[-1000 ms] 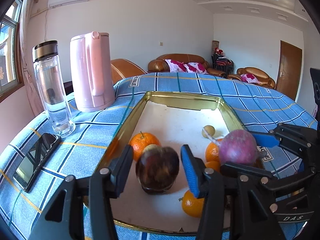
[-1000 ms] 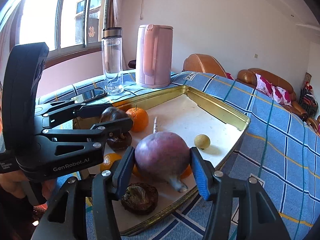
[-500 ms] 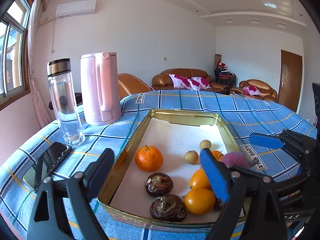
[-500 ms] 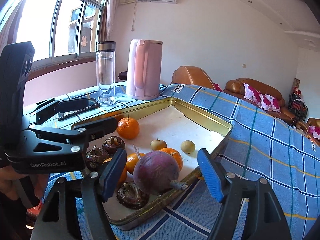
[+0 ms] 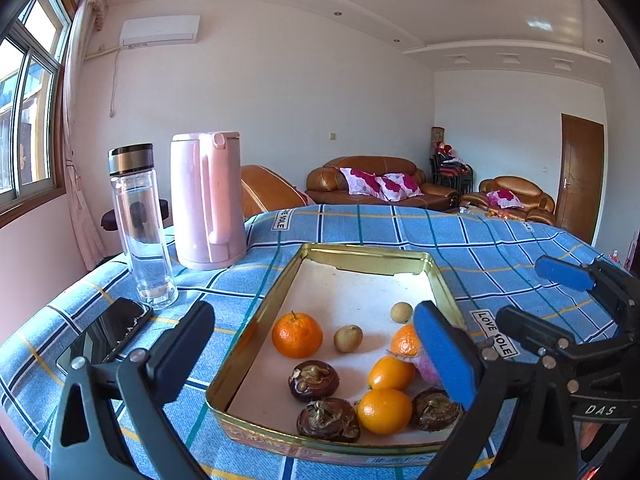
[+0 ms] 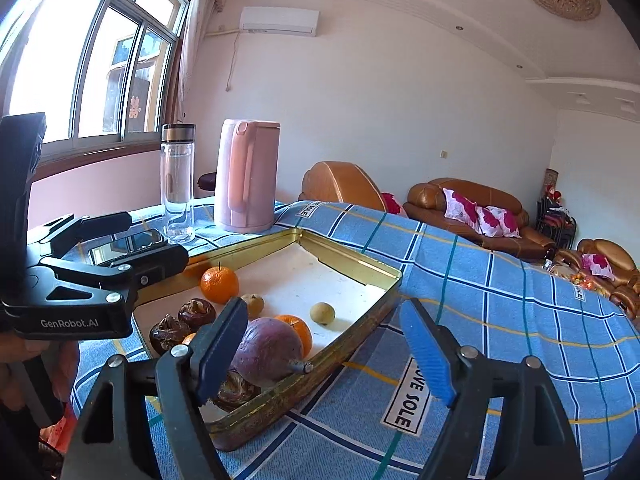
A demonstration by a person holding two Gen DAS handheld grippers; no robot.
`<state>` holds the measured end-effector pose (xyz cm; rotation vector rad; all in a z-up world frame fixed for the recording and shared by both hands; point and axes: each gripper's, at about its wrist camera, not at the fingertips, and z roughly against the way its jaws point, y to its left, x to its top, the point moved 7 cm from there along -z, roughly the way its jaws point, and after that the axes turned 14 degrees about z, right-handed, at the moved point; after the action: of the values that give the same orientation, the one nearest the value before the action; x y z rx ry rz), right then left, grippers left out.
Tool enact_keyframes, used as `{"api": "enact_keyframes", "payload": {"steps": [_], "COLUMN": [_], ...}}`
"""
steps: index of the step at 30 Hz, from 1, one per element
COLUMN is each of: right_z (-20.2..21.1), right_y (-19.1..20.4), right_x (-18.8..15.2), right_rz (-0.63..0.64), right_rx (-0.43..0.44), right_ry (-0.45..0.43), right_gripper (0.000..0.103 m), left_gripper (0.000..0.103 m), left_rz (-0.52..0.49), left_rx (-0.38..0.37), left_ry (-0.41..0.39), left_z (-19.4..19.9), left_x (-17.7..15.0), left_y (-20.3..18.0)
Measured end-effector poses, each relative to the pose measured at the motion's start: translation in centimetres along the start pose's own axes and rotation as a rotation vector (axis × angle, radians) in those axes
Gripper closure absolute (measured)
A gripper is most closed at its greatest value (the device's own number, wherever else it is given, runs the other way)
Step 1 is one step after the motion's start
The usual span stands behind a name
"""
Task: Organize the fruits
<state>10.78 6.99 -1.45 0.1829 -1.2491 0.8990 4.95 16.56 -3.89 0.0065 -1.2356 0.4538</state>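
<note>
Tablecloth (image 5: 360,224) carries the gold tray (image 5: 256,344). Both jaws have just been opening with nothing between them: left gripper (image 5: 316,344), right gripper (image 6: 324,344). Purple fruit (image 6: 268,350) lies at the tray's near right, beside oranges (image 5: 297,334).

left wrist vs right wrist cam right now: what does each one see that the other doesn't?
Left wrist only: the brown door at the far right, and three dark brown fruits in full, uncovered.

Right wrist only: the purple fruit almost whole, lying in the tray's near corner, the left gripper seen from the side, and the hand holding it.

Both: the gold tray with oranges and small tan fruits, pink kettle, glass bottle, phone, blue checked cloth, sofas. Both grippers' jaws have just been opening, nothing between them.
</note>
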Motion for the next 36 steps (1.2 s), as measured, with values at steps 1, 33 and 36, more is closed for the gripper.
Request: {"api": "enact_keyframes", "payload": {"steps": [1,33,36], "right_z": [0.4,3.7,3.8], "right_y": [-0.2,-2.1,-2.1], "right_x": [0.1,0.2,0.2], "right_rz": [0.0,-0.037,-0.037], "right_rx": [-0.012,-0.071,-0.072], "right_ry": [-0.01,-0.059,-0.061], "right_gripper": [0.021,0.016,0.016], "left_gripper": [0.001,0.0,0.0], "left_rz": [-0.001,-0.039,-0.041], "left_rx": [0.0,-0.011,-0.011], "left_ry": [-0.002,-0.02,-0.022], "left_z": [0.1,1.6,1.7], "left_x": [0.0,0.1,0.1], "left_y": [-0.1,-1.9,-1.9]}}
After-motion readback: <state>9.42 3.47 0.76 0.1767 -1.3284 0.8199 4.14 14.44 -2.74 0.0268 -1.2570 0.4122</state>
